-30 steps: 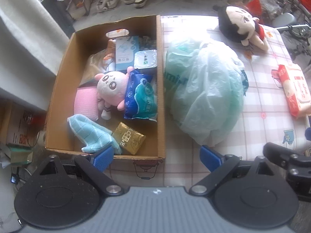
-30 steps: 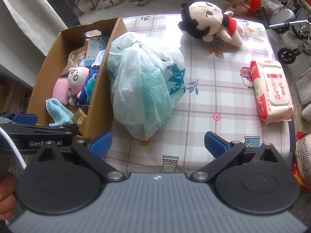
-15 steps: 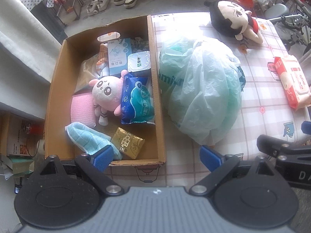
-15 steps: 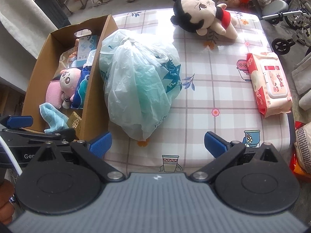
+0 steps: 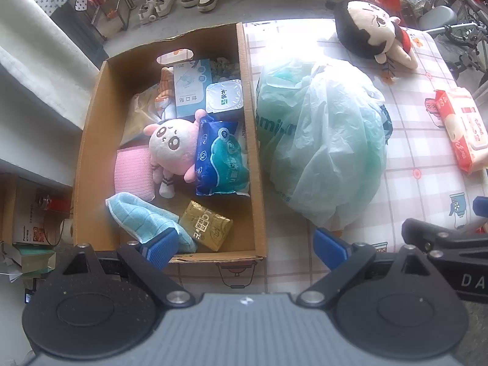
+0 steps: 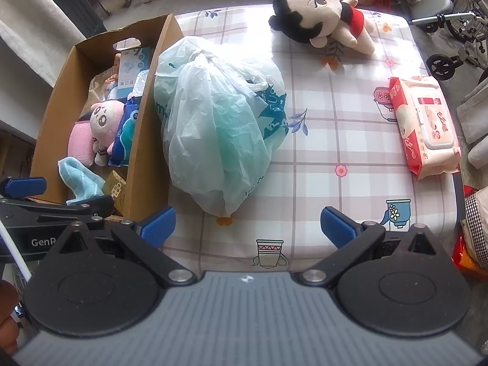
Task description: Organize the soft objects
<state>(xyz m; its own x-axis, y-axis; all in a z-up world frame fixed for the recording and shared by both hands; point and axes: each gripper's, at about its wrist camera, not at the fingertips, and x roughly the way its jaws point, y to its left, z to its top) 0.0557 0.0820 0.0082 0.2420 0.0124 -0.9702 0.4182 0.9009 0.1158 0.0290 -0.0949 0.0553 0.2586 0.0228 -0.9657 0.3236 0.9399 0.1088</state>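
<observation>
Both the left gripper (image 5: pixel 245 245) and right gripper (image 6: pixel 247 224) hang spread and empty. Ahead-left of them the box (image 5: pixel 91 140) already holds several soft things; the bag (image 6: pixel 219 128), doll (image 6: pixel 320 21) and wipes (image 6: pixel 424 125) wait ahead on the table (image 6: pixel 335 140)

Both fisheye views look steeply down from above the near edge of the surface (image 6: pixel 360 140), each over its own tool's 2 fingers. The left wrist view sits over the cardboard box (image 5: pixel 91 140), with the plastic bag (image 5: pixel 323 140) at 1 o'clock. The right wrist view sits further right, with the bag (image 6: pixel 219 128) at 11 o'clock. The 2 views share the box, bag, doll (image 6: pixel 320 15) and wipes pack (image 6: pixel 424 125).
</observation>
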